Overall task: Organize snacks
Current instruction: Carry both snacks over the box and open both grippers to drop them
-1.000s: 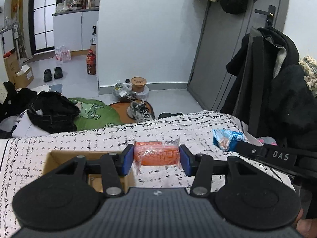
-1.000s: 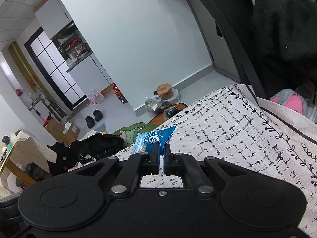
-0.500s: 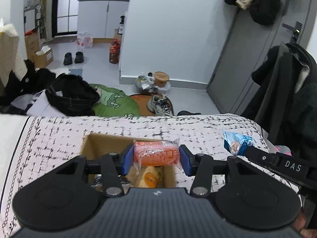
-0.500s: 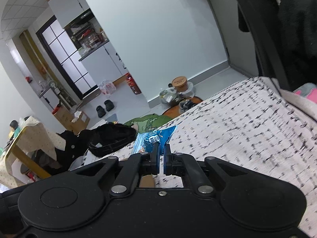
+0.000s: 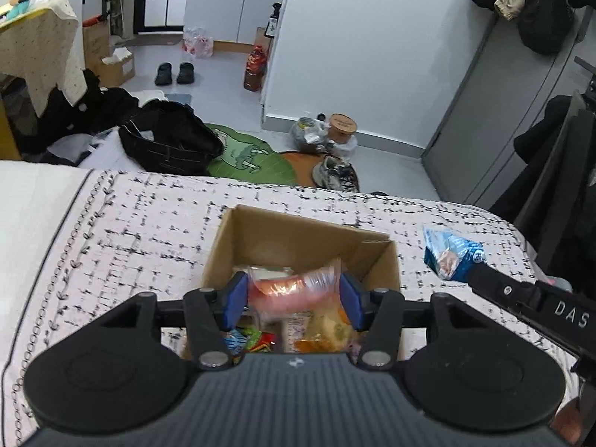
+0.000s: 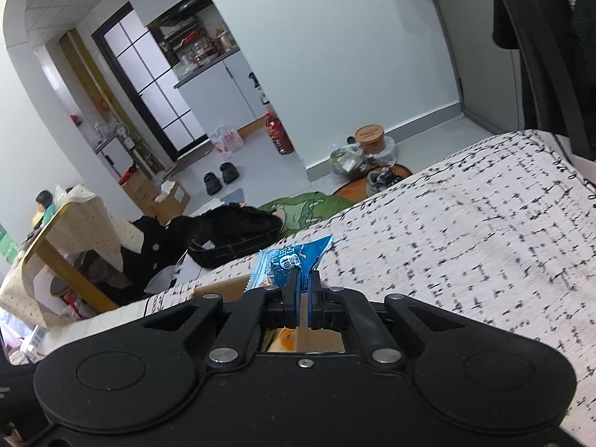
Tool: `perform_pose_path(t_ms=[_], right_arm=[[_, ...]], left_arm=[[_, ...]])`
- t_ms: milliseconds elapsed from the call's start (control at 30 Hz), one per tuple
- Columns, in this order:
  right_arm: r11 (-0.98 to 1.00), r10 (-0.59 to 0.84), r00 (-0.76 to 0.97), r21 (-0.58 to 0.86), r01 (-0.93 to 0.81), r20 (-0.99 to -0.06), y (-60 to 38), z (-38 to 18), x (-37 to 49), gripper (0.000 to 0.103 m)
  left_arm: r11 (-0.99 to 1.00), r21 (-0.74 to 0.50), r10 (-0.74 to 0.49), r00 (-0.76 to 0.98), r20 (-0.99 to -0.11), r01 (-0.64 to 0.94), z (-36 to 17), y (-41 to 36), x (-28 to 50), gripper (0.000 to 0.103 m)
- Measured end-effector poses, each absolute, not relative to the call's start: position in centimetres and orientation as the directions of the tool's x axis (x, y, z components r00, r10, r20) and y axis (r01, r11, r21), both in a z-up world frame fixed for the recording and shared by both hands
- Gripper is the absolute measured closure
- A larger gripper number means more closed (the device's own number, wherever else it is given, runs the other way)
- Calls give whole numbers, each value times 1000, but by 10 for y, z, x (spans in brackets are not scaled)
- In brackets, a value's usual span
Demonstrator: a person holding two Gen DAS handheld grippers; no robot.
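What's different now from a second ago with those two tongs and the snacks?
The left tongs carried the orange packet over the box, which now shows snacks inside; their jaws are opening and the packet blurs, slipping loose. The right tongs stayed shut on the blue packet and moved nearer the box.

"DAS" on the right gripper (image 5: 467,270); "雪梅" on blue packet (image 6: 288,262)

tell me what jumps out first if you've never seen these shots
An open cardboard box of snacks sits on the patterned bedspread. Right over it, the left gripper is opening with an orange snack packet between its pads. The right gripper pinches a blue snack packet nearby.
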State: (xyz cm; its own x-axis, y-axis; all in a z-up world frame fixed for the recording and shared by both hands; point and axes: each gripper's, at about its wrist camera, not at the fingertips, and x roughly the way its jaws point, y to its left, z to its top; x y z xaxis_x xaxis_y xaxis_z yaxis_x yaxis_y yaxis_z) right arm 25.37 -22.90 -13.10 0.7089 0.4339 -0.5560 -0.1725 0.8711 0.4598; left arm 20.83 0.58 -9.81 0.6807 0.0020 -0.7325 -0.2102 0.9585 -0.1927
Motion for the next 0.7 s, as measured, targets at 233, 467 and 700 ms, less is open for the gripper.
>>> perform_pose_path(t_ms=[233, 467, 700], right_arm=[[870, 452, 691, 450, -202, -564, -212, -129, 246, 100], [863, 474, 675, 449, -230, -565, -196, -126, 241, 100], [847, 512, 641, 458, -268, -572, -184, -126, 237, 98]], left_arm=[[959, -185, 21, 701, -713, -217, -91, 13, 201, 39], [956, -185, 23, 685, -728, -228, -96, 25, 191, 37], [950, -196, 21, 679, -734, -242, -98, 39, 182, 36]])
